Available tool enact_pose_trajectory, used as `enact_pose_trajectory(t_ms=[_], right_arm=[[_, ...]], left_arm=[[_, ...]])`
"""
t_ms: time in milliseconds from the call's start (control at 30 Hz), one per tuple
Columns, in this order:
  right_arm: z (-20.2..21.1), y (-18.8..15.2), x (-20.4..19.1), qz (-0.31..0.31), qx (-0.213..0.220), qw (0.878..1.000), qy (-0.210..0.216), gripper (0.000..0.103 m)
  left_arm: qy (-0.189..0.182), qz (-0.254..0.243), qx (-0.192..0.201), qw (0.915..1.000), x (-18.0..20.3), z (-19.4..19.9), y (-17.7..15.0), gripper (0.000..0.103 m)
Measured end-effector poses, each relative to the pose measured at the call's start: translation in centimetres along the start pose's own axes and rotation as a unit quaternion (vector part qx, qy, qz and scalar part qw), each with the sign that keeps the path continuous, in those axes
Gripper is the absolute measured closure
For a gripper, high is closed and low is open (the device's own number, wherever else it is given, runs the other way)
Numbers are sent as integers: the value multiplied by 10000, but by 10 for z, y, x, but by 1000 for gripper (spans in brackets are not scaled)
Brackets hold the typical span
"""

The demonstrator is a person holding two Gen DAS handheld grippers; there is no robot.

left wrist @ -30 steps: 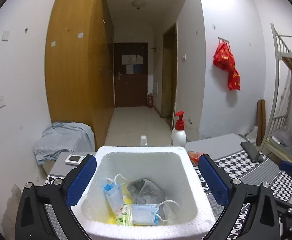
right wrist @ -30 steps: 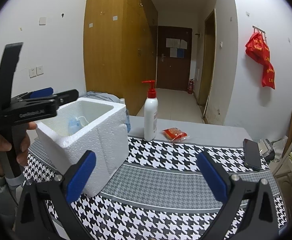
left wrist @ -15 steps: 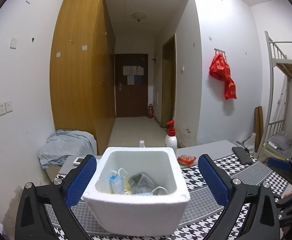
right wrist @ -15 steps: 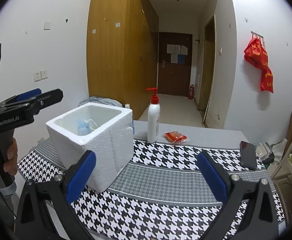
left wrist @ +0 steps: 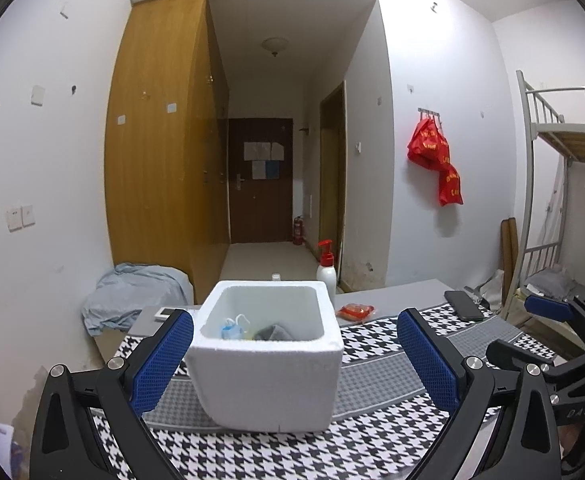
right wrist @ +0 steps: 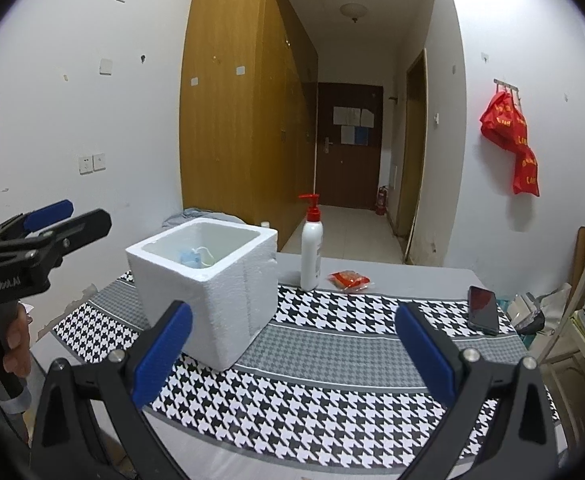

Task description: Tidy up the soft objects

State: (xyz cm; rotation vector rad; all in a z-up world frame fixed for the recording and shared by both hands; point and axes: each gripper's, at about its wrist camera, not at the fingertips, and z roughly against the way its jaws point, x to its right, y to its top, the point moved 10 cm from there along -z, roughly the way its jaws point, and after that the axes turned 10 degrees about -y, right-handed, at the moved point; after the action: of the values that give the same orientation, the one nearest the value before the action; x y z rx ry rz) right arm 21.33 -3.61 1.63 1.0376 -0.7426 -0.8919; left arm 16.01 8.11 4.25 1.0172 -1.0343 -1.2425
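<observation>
Foam box (left wrist: 266, 376), two masks (left wrist: 231, 329), grey cloth (left wrist: 273, 333)

The foam box (left wrist: 266, 354) stands on the table (right wrist: 372, 276), on the patterned cloth (right wrist: 332, 360), toward its left side. Inside the box lie a face mask (left wrist: 232, 326) at the left and a folded cloth (left wrist: 273, 332) to its right. Behind the box, to the right, a pump bottle (right wrist: 311, 250) stands upright. A small packet (right wrist: 349, 280) lies just right of the bottle. A phone (right wrist: 483, 309) lies near the table's right edge, well apart from the box.
</observation>
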Motion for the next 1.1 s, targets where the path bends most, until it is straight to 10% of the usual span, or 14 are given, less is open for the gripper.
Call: enact_pose_trajectory(t_ms=[1100], right_arm=[[62,-55,-9,-204,466,9986,-148,1]], left_arm=[[121,-109,503,9986,44,63,-74,1]])
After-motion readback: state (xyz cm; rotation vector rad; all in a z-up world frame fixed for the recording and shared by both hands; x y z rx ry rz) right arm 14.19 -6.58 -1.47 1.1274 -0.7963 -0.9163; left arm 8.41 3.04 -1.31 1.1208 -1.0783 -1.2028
